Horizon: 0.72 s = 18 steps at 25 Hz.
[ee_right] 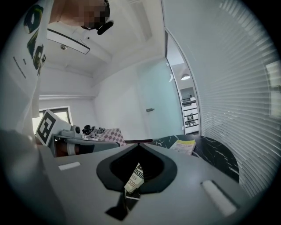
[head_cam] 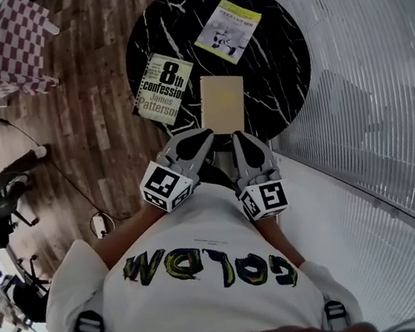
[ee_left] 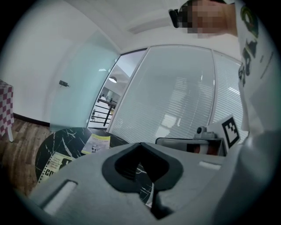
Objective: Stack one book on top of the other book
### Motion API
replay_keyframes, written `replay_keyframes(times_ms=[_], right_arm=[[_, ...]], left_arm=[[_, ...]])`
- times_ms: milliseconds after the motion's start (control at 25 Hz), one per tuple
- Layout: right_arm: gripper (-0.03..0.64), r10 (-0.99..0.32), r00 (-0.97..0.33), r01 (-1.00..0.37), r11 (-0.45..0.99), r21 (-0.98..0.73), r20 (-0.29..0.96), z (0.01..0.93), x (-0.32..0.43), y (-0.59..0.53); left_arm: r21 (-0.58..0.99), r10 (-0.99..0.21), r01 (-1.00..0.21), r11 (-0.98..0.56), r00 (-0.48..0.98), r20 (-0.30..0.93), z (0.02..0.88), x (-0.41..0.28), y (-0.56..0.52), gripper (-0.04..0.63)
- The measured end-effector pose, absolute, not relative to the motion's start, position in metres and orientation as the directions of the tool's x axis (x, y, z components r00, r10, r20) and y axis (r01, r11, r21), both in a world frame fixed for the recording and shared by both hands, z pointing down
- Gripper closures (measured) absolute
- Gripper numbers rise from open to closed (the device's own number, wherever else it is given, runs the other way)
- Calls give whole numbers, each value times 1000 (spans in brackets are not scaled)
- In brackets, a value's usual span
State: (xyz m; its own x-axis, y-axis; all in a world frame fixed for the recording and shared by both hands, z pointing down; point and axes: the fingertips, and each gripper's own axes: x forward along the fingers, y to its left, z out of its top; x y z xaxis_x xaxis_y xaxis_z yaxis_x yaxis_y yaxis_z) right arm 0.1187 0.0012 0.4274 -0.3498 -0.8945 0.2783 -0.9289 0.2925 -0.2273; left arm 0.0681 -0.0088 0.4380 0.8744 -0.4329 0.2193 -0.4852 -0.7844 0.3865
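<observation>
One tan book point(head_cam: 222, 103) nearest, 8th Confession book point(head_cam: 165, 89) just beside, unstacked on the table point(head_cam: 284, 55) | left gripper point(head_cam: 201, 137), right gripper point(head_cam: 240, 142) closed on nothing, hovering at its near edge, likely poised to reach

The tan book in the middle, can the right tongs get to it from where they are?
Probably yes. The tan book lies flat on the black table just ahead of the right tongs, with nothing between them. The tongs are shut, though, so they'd have to open first.
</observation>
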Motion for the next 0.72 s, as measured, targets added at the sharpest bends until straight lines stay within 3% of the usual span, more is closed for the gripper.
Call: replay_keyframes(times_ms=[480, 720], right_arm=[[612, -884, -359, -925, 296, -237, 300, 446, 127, -2], [577, -856, -340, -937, 273, -218, 389, 484, 137, -9]], left_arm=[[392, -411, -501, -772, 863, 295, 469, 72, -10, 586], [438, -390, -516, -737, 853, 348, 502, 71, -17, 568]])
